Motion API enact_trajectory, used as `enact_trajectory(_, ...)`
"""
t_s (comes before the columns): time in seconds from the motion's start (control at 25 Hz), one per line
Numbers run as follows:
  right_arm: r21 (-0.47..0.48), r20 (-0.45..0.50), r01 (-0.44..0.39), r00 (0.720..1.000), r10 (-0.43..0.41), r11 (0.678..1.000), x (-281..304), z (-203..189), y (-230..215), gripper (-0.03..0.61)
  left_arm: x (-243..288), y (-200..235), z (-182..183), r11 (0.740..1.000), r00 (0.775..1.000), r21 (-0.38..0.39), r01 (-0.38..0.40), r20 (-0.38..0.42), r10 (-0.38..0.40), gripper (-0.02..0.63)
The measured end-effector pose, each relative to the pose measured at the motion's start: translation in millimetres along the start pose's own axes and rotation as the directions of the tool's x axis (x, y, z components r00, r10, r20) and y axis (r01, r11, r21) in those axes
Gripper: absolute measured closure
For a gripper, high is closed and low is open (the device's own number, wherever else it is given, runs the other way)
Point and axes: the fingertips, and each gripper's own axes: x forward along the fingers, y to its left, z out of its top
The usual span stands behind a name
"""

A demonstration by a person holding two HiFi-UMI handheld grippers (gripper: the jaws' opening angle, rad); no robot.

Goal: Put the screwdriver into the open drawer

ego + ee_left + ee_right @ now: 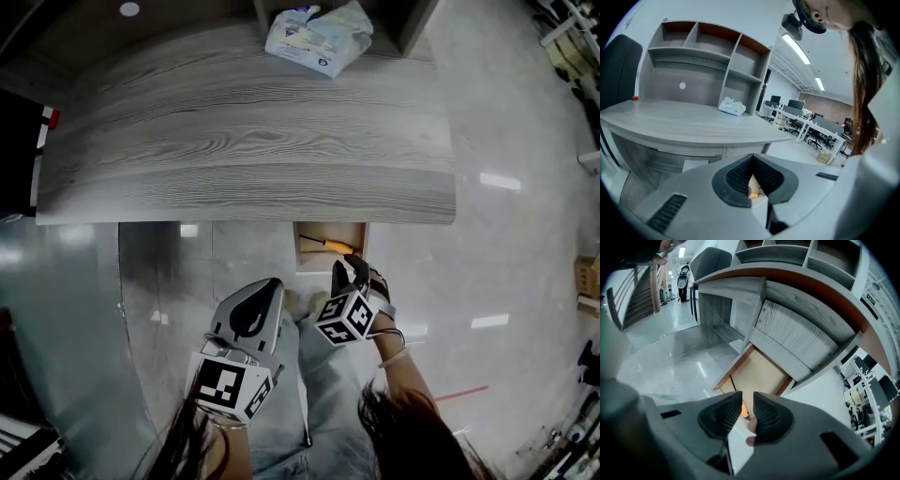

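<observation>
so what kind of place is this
Most likely an open-plan office: a grey wood-grain desk with a shelf unit on it, and rows of workstations with monitors and swivel chairs under ceiling strip lights.

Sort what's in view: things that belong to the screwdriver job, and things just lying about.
Job: screwdriver, open drawer, right claw.
Lying about: tissue pack, desk top, idle left claw.
</observation>
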Motion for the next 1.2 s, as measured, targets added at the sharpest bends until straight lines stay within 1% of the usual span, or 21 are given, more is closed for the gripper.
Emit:
enact_trajectory(0.16, 0.039, 0.022, 0.016, 1.0, -0.017, 0.999, -22.4, 11.6, -8.7, 0.497, -6.7, -7.7, 7.7, 1.0, 1.0, -0.008, -0.006, 0.001, 0.006, 0.597)
enact_trajectory(0.32, 0.081, 0.049, 0.014, 0.999, -0.018, 0.997, -43.6, 22.9, -13.8, 0.502, -14.0, -11.6, 1.4, 0.998, 1.0, -0.061, -0.022, 0.007, 0.022, 0.597)
enact_trajectory(0.4, 0.082, 0.06, 0.015, 0.998, -0.02, 0.997, -51.1, 28.0, -15.9, 0.502, -15.8, -14.9, 8.1, 0.998, 1.0, -0.063, -0.021, 0.014, 0.022, 0.597)
enact_trajectory(0.48, 0.083, 0.067, 0.02, 0.997, -0.026, 0.996, -57.8, 32.7, -18.9, 0.503, -16.9, -17.8, 20.4, 0.999, 1.0, -0.037, -0.018, 0.019, 0.019, 0.597)
enact_trajectory(0.6, 0.112, 0.078, 0.023, 0.996, -0.032, 0.993, -70.9, 40.2, -23.6, 0.507, -20.1, -21.4, 41.6, 1.0, 1.0, 0.008, -0.017, 0.019, 0.017, 0.597)
enact_trajectory(0.76, 0.143, 0.097, 0.026, 0.994, -0.04, 0.989, -90.1, 50.0, -27.0, 0.517, -26.0, -20.0, 50.5, 0.999, 0.999, 0.017, -0.032, 0.02, 0.031, 0.597)
enact_trajectory(0.92, 0.138, 0.116, 0.045, 0.991, -0.061, 0.989, -108.6, 61.8, -29.2, 0.525, -30.5, -22.8, 64.8, 1.0, 0.999, 0.016, -0.013, 0.044, 0.012, 0.597)
enact_trajectory(1.12, 0.13, 0.136, 0.111, 0.982, -0.128, 0.985, -135.0, 74.9, -35.2, 0.534, -43.3, -32.4, 78.9, 0.998, 0.998, 0.054, 0.029, 0.061, -0.032, 0.597)
enact_trajectory(1.2, 0.151, 0.147, 0.139, 0.976, -0.162, 0.979, -146.7, 82.2, -41.9, 0.538, -48.9, -34.8, 87.0, 0.997, 0.996, 0.061, 0.052, 0.074, -0.057, 0.597)
